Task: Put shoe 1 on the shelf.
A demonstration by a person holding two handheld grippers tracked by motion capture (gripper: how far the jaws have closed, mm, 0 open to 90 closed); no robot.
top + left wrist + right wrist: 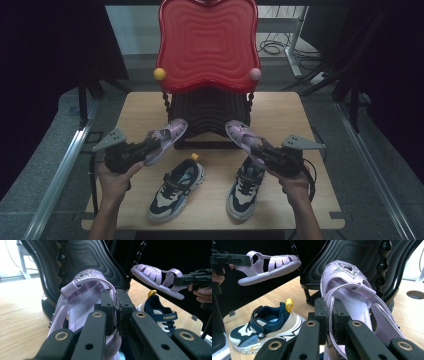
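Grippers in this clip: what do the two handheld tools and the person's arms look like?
Both the left gripper and the right gripper are matte black, each topped by a grey three-cornered plate. Their black jaws have linkage bars with brass-ringed pivots. A black cable trails from each. The forearms are bare, no sleeves or gloves.

The 2 lilac sandals (pixel 167 136) (pixel 242 136) look like glossy, smooth plastic, with a glittery star patch on the toe; the sneakers (pixel 177 187) (pixel 246 187) are matt cloth and leatherette; the table (pixel 135 112) is pale matt wood; the red ridged chair back (pixel 207 42) shines like plastic; the gripper jaws look matt black plastic with brass-coloured rivets.
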